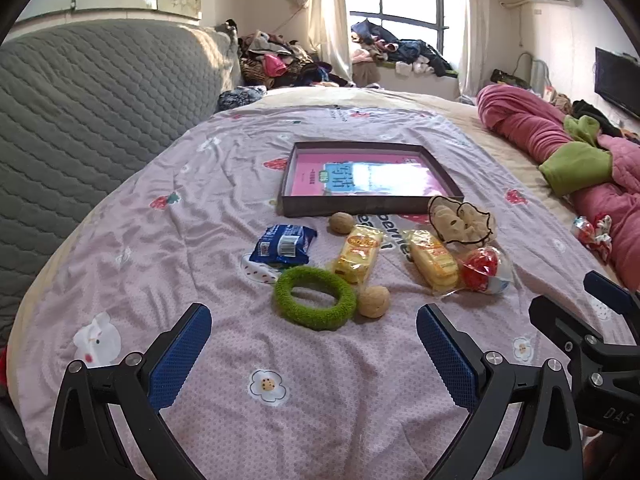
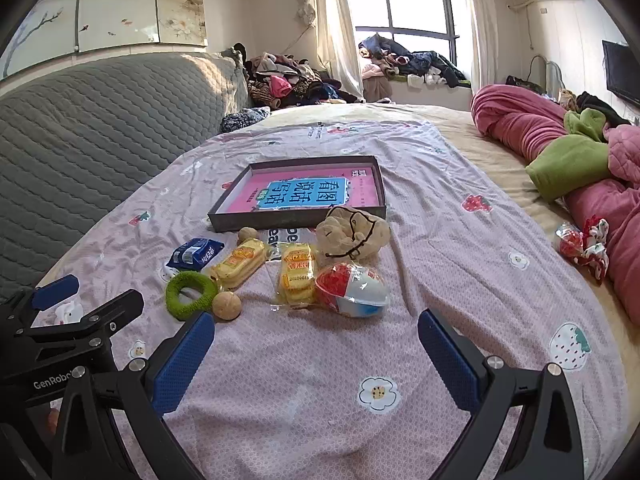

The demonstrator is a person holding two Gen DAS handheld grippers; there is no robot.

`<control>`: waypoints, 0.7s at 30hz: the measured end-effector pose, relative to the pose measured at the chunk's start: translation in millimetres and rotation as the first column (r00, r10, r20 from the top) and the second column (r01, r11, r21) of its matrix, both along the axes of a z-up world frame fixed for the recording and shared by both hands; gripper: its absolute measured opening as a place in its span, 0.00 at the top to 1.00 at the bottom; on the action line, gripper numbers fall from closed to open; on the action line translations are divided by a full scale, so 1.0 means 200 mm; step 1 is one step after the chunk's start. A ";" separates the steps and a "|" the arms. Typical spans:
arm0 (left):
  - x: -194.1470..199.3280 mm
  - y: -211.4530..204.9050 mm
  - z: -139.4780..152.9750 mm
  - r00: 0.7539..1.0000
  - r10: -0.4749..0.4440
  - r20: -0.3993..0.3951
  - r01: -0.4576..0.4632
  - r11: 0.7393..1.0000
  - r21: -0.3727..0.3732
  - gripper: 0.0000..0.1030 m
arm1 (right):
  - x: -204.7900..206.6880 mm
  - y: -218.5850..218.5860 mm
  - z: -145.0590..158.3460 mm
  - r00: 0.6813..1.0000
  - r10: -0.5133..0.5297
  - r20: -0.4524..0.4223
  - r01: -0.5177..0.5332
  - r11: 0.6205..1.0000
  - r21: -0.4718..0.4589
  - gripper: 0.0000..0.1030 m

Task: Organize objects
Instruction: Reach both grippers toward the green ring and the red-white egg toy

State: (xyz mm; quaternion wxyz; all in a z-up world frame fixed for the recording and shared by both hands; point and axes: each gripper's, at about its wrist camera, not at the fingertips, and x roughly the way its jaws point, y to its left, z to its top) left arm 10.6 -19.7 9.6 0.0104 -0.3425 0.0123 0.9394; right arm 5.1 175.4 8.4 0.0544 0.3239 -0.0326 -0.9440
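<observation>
Bedroom, daylight from the window at 12 o'clock. Work surface is a bed under a lilac printed cotton sheet (image 1: 224,184); grey quilted headboard at 9 o'clock, rolled pink quilt at 3 o'clock.

Shallow dark cardboard box tray (image 1: 370,211) holding a pink book sits beyond the clutter at 12 o'clock, open side up; probably the collecting bin, since everything loose lies just in front of it.

Loose items, left wrist view:
- blue foil snack packet (image 1: 285,244), 11 o'clock of the cluster
- fuzzy green ring (image 1: 315,297), nearest the left claw
- two brown walnuts, one (image 1: 373,301) touching the ring at its 3 o'clock, one (image 1: 341,222) just before the tray wall
- two yellow wrapped cakes (image 1: 358,254) (image 1: 434,258), side by side
- cream frilled hair scrunchie (image 1: 462,220), near the tray's front right corner
- red-and-white plastic egg (image 1: 486,270), beside the right cake at 3 o'clock

Left claw (image 1: 314,354): spread wide, holding nothing, above the sheet short of the ring. Right claw (image 2: 316,354): equally wide, empty, lined up short of the egg.

Judgement: nothing sorted yet; each claw faces its nearest item, ring and egg the likely first picks.
</observation>
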 end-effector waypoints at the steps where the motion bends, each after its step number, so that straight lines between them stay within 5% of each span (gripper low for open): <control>1: 0.01 0.00 0.00 1.000 -0.004 -0.003 0.004 1.000 0.003 0.01 | 0.00 0.00 0.00 1.000 0.001 -0.001 -0.001 1.000 0.002 0.00; 21: -0.02 -0.05 0.01 1.000 -0.024 0.011 0.024 1.000 0.013 0.01 | -0.01 -0.02 0.03 0.997 0.078 -0.014 -0.077 0.996 0.053 0.00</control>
